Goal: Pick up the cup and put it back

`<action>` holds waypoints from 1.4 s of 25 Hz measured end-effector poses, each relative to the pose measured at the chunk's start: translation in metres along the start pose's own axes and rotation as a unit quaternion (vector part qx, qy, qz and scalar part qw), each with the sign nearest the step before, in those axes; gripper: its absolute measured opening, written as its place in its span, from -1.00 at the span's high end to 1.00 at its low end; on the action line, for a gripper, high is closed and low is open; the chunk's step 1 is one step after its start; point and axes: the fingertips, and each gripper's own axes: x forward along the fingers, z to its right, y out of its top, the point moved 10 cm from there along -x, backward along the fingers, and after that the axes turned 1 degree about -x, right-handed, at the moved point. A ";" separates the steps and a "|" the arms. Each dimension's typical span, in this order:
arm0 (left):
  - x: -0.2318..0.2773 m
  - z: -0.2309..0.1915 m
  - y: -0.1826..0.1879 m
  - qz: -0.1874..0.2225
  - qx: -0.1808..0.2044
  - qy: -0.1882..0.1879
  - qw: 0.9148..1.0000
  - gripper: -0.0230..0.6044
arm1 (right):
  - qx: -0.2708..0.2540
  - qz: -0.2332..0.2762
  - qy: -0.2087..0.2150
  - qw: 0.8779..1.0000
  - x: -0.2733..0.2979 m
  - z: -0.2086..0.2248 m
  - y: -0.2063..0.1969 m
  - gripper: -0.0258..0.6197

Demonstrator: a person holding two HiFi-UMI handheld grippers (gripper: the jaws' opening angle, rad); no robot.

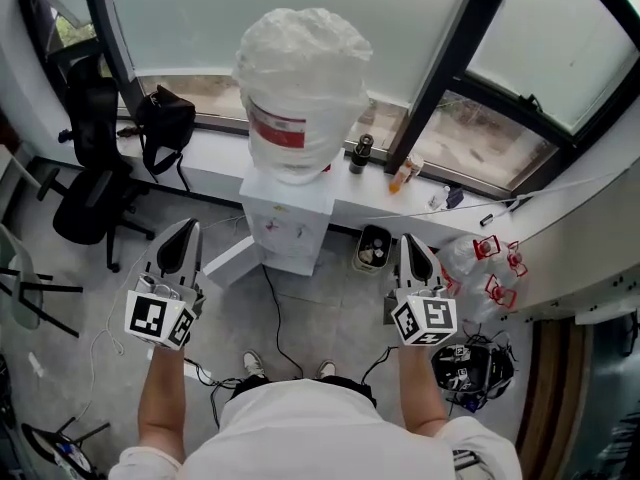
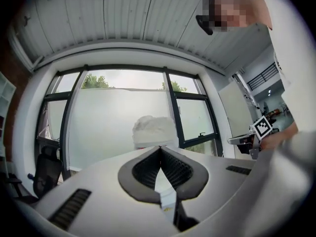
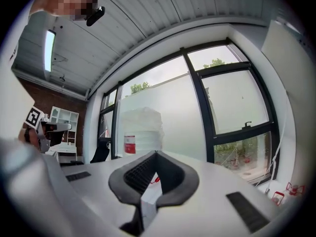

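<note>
A dark cup-like vessel (image 1: 360,153) stands on the window sill, right of the white water dispenser (image 1: 288,218); whether it is the cup I cannot tell. A plastic-wrapped bottle (image 1: 300,88) tops the dispenser. My left gripper (image 1: 183,230) is held up left of the dispenser, and my right gripper (image 1: 412,243) to its right. Neither touches anything. In the left gripper view the left gripper (image 2: 159,148) is shut and empty, aimed at the wrapped bottle (image 2: 154,131). In the right gripper view the right gripper (image 3: 156,153) is shut and empty, with the wrapped bottle (image 3: 140,130) ahead.
A black office chair (image 1: 90,198) and a black bag (image 1: 165,118) sit at the left. A small bin (image 1: 373,248) stands on the floor by the dispenser. An orange bottle (image 1: 402,176) lies on the sill. Clear red-capped bottles (image 1: 485,268) and cables lie on the floor.
</note>
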 end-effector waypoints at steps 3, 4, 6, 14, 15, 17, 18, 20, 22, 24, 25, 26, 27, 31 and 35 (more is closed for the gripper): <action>-0.016 0.006 0.012 0.018 0.012 0.006 1.000 0.85 | -0.004 0.014 -0.010 1.000 -0.009 0.016 0.012 0.86; -0.021 0.008 0.014 0.027 0.018 0.011 0.999 0.85 | -0.002 0.020 -0.013 1.000 -0.013 0.021 0.014 0.86; -0.034 0.013 0.015 0.045 0.026 0.023 0.998 0.85 | 0.008 0.032 -0.020 0.999 -0.022 0.030 0.017 0.86; -0.071 0.018 -0.001 0.049 -0.003 0.084 0.995 0.85 | -0.003 0.026 -0.071 0.997 -0.056 0.041 0.022 0.86; -0.076 0.018 -0.003 0.046 -0.002 0.091 0.995 0.85 | -0.010 0.023 -0.074 0.997 -0.061 0.041 0.024 0.86; -0.084 0.019 -0.008 0.036 -0.002 0.100 0.994 0.85 | -0.022 0.018 -0.084 0.996 -0.072 0.040 0.026 0.86; -0.087 0.019 -0.011 0.032 -0.004 0.103 0.994 0.85 | -0.023 0.017 -0.092 0.995 -0.077 0.040 0.025 0.86; -0.087 0.015 -0.016 0.027 -0.010 0.111 0.993 0.85 | -0.018 0.014 -0.109 0.994 -0.081 0.040 0.022 0.86; -0.083 0.013 -0.017 0.028 -0.021 0.116 0.993 0.85 | -0.013 0.010 -0.117 0.993 -0.079 0.039 0.019 0.86; -0.078 0.014 -0.015 0.035 -0.023 0.110 0.993 0.85 | -0.015 0.008 -0.114 0.993 -0.074 0.035 0.019 0.86; -0.075 0.016 -0.013 0.040 -0.021 0.106 0.993 0.85 | -0.018 0.008 -0.110 0.994 -0.072 0.032 0.019 0.86; -0.072 0.016 -0.012 0.045 -0.020 0.102 0.994 0.85 | -0.021 0.009 -0.107 0.994 -0.070 0.030 0.020 0.86; -0.070 0.016 -0.010 0.049 -0.021 0.100 0.994 0.85 | -0.020 0.010 -0.104 0.994 -0.068 0.029 0.021 0.86; -0.070 0.014 -0.008 0.053 -0.023 0.101 0.993 0.85 | 0.002 0.016 -0.098 0.995 -0.062 0.029 0.023 0.86; -0.071 0.013 -0.009 0.049 -0.026 0.105 0.993 0.85 | -0.013 0.017 -0.090 0.996 -0.056 0.022 0.025 0.86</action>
